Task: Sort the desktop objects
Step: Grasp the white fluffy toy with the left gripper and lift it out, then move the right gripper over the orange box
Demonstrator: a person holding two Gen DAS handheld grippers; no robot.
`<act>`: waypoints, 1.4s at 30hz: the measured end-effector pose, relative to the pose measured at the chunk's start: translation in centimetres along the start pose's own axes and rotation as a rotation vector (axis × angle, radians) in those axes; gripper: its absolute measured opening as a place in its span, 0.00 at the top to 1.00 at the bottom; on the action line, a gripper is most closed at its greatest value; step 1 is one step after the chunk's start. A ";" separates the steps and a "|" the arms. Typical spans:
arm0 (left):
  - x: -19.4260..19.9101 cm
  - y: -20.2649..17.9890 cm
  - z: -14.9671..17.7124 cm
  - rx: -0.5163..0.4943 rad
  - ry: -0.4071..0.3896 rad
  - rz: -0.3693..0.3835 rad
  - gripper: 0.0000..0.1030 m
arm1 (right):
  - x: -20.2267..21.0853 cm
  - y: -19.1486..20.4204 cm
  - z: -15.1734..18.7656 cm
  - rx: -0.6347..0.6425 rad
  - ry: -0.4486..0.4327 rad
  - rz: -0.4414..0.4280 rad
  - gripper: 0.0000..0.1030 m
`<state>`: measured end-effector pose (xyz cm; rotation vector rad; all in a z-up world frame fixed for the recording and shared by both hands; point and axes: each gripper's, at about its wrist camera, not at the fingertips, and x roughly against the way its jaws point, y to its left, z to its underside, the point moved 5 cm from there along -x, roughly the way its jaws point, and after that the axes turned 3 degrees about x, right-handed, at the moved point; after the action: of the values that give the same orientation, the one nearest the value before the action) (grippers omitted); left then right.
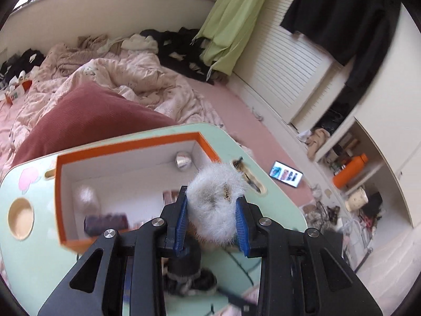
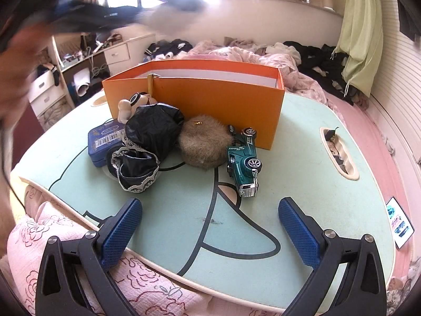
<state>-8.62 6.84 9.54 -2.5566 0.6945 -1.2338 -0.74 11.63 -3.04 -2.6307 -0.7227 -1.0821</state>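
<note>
My left gripper (image 1: 211, 214) is shut on a white furry pom-pom (image 1: 214, 197) and holds it above the near right part of the orange box (image 1: 126, 147). Inside the box lie a silver cone (image 1: 183, 161), a pale fluffy ball (image 1: 85, 197) and a dark purple item (image 1: 106, 222). My right gripper (image 2: 210, 226) is open and empty, low over the green lap table (image 2: 302, 184). Ahead of it, against the orange box (image 2: 210, 105), sit a green toy car (image 2: 244, 160), a brown fur ball (image 2: 204, 142), a black lace-trimmed pouch (image 2: 147, 142), a blue tin (image 2: 104, 142) and a small figurine (image 2: 131, 105).
The table stands on a bed with pink quilts (image 1: 118, 79) and a red cushion (image 1: 86, 121). A phone (image 1: 286, 177) lies on the pink sheet to the right. The table has a cup hole (image 1: 21, 218) and a side slot (image 2: 339, 152). The blurred left gripper and hand (image 2: 105, 8) cross the top left.
</note>
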 end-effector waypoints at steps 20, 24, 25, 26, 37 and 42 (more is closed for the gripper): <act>4.7 4.7 10.1 -0.009 -0.181 -0.165 0.24 | 0.0 -0.1 0.0 0.000 -0.001 0.000 0.00; 5.6 5.5 11.9 -0.059 -0.178 -0.308 0.21 | 0.0 -0.2 0.0 0.000 -0.002 0.000 0.00; 5.2 5.8 12.5 -0.072 -0.157 -0.339 0.21 | 0.0 -0.2 0.0 0.000 -0.002 -0.001 0.00; 4.6 6.1 13.2 -0.084 -0.130 -0.366 0.21 | 0.0 -0.2 0.0 0.000 -0.002 0.000 0.00; 0.2 6.5 15.7 -0.051 -0.208 -0.426 0.00 | 0.3 -0.3 -0.1 0.001 -0.003 0.001 0.00; 0.4 6.9 15.9 -0.047 -0.238 -0.437 0.00 | 0.3 -0.4 -0.1 0.001 -0.003 0.001 0.00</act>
<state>1.80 0.58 -2.75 -2.9278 0.1171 -0.9985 -0.81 12.02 -2.76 -2.6318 -0.7223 -1.0771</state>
